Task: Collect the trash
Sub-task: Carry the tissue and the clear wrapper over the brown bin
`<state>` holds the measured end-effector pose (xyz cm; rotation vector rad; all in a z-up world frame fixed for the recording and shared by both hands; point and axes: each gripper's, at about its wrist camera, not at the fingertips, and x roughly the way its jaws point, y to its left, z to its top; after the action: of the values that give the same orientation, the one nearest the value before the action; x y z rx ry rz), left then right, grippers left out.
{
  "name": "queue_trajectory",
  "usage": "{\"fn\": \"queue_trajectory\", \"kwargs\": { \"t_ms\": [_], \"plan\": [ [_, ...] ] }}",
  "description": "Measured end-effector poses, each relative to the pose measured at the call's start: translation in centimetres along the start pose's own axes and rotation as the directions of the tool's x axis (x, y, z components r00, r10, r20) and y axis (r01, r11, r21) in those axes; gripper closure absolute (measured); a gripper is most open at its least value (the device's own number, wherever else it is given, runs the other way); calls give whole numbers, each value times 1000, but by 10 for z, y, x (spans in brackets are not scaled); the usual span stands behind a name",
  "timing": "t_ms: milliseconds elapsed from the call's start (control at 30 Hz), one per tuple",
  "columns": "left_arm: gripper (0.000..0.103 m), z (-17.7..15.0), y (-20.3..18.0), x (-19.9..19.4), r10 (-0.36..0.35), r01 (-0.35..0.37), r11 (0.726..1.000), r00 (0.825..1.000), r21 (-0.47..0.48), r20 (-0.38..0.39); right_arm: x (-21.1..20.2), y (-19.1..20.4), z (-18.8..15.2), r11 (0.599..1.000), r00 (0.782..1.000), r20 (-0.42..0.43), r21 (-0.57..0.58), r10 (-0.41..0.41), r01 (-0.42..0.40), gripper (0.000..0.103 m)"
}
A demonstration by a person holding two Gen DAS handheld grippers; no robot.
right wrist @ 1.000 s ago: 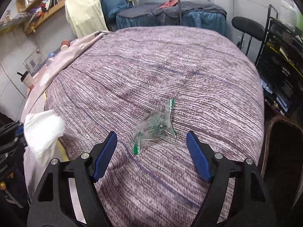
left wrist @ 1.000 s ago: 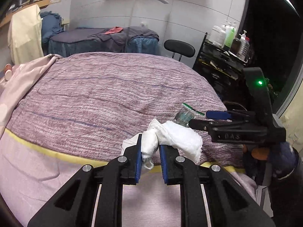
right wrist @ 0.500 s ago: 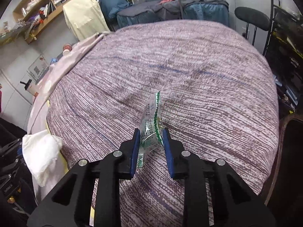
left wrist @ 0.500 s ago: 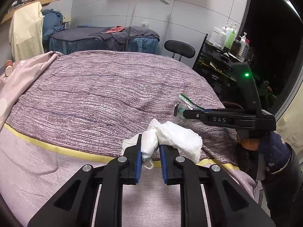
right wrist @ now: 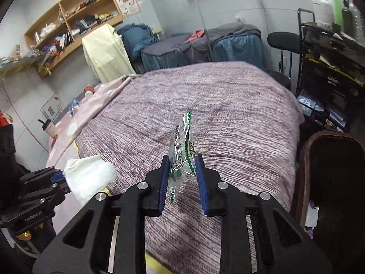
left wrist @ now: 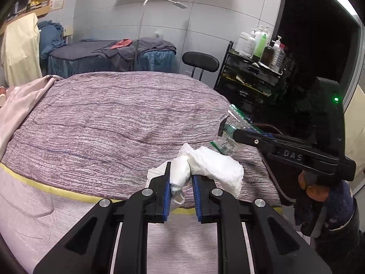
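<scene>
Trash in two pieces, each held clear of the purple striped bedspread (right wrist: 239, 118). We hold the first, a crumpled white tissue (left wrist: 205, 166), in the left gripper (left wrist: 181, 182), whose blue pads are clamped on one twisted end while the looser bulk spills to the right over the finger. The second is a clear plastic wrapper (right wrist: 182, 150) printed with fine text and edged in green; it stands upright and creased between the pads of the right gripper (right wrist: 182, 175), whose jaws have just been closing and now pinch its lower part. From the left camera we see the same wrapper (left wrist: 230, 134) at the tip of the right gripper (left wrist: 224, 129), above the bed's right edge. A dark bin (right wrist: 333, 182) stands beside the bed at the right.
</scene>
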<state>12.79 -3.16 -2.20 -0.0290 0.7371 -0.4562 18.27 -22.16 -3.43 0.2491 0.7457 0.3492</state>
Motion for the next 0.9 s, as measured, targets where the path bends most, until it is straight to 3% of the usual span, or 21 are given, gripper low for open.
{"fn": "queue_trajectory", "kwargs": {
  "t_ms": [200, 433, 900],
  "plan": [
    [87, 7, -23, 4, -49, 49, 998, 999, 27, 5, -41, -24, -7, 998, 996, 82, 56, -34, 29, 79],
    [87, 12, -55, 16, -104, 104, 992, 995, 76, -6, -81, -70, -22, 982, 981, 137, 148, -135, 114, 79],
    [87, 25, -112, 38, -206, 210, 964, 978, 160, -45, -122, -147, -59, 910, 932, 133, 299, -338, 287, 79]
  ]
}}
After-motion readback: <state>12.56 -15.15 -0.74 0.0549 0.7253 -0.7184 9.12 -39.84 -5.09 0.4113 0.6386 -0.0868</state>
